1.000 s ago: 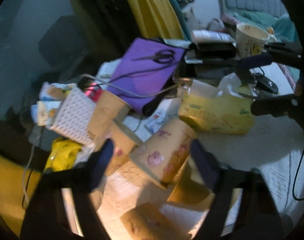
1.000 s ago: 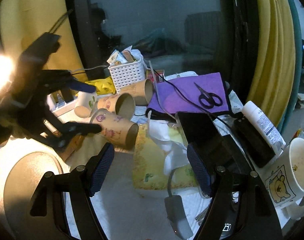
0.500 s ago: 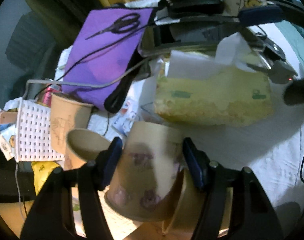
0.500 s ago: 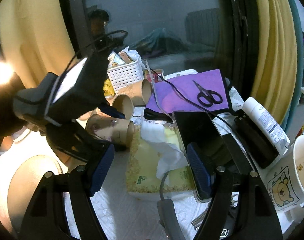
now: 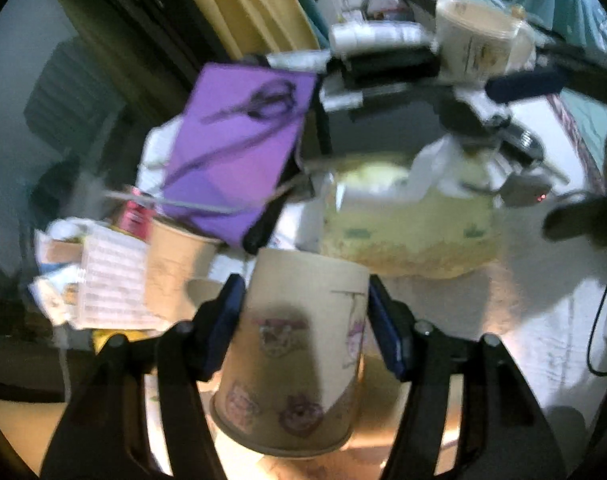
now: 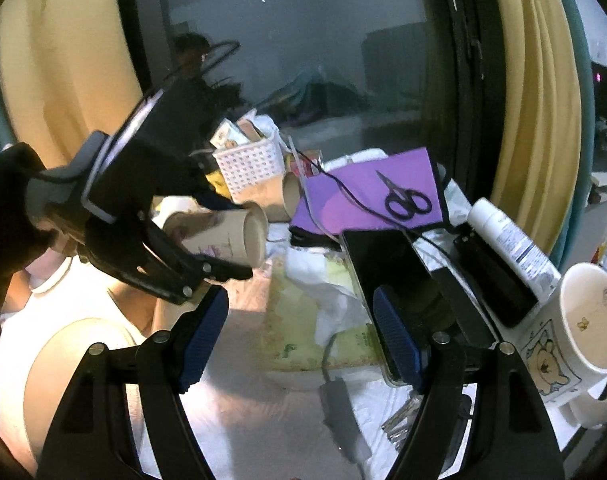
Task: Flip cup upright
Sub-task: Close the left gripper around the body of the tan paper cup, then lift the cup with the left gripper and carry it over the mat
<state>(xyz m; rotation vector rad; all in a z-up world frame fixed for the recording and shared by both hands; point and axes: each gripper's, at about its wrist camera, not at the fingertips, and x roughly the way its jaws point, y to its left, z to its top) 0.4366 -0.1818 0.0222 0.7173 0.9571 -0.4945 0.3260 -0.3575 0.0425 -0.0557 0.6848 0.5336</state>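
Left wrist view
Cup place: paper cup (image 5: pixel 299 344) low in the middle, lifted off the white surface (image 5: pixel 543 320), nearer than the yellow tissue pack (image 5: pixel 411 232).
Left tool (image 5: pixel 305 332): closed on the cup, blue pads (image 5: pixel 227 320) pressed against opposite sides of the wall.
Cup direction: narrow closed base toward the camera, wide mouth away; long axis roughly along the fingers.
Clutter: two more paper cups (image 5: pixel 175 264) to the left, purple folder (image 5: pixel 239 148) with scissors (image 5: pixel 263 96) farther off; picture blurred.

Right wrist view
Cup place: same cup (image 6: pixel 223 234) at left, clear of the surface, held in the left tool (image 6: pixel 219 236).
Cup direction: lying about level, open mouth to the right toward the folder (image 6: pixel 367 192), long axis left to right.
Right tool (image 6: pixel 299 328): open, nothing between its pads, well apart from the cup, above the tissue pack (image 6: pixel 303 320).
Far right: white mug (image 6: pixel 579 328) standing upright.

Handling, judged
Weight: very light, likely empty.
Stiffness: thin, soft wall, easily dented; rim and base stiffer.
Hold: across mid-wall, gentle squeeze, as now.
Task state: not yet upright; mouth must turn upward.
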